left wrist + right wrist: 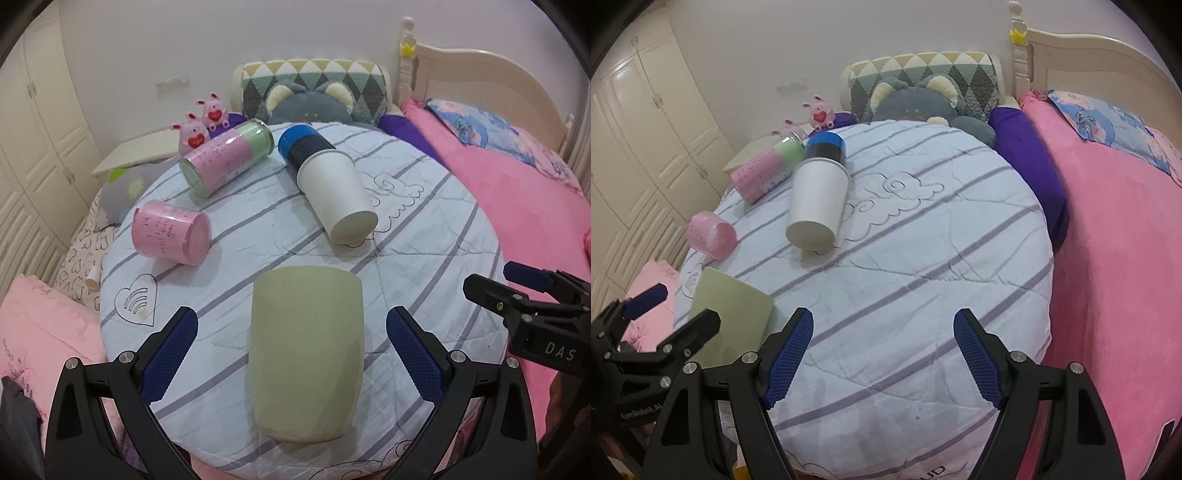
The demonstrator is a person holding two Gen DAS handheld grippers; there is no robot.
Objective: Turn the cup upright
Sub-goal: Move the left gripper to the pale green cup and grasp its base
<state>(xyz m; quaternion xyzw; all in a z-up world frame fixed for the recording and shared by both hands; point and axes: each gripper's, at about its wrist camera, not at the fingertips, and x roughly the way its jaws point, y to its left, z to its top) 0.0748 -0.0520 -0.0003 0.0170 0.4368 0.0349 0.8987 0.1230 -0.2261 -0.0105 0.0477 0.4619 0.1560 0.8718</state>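
A pale green cup (306, 350) stands mouth down on the striped round cushion (424, 229). My left gripper (291, 332) is open, its blue pads (173, 354) on either side of the cup, not touching it. The cup also shows in the right wrist view (735, 314), at the left, with the left gripper (670, 314) around it. My right gripper (882, 354) is open and empty over the cushion's near part; it shows at the right edge of the left wrist view (517, 291).
On the cushion lie a white paper cup (336, 195) nested in a blue and black cup (299, 144), a pink cup (171, 232) and a pink and green cup stack (225, 158). Plush toys (203, 122) and pillows sit behind. A pink bed (535, 221) lies to the right.
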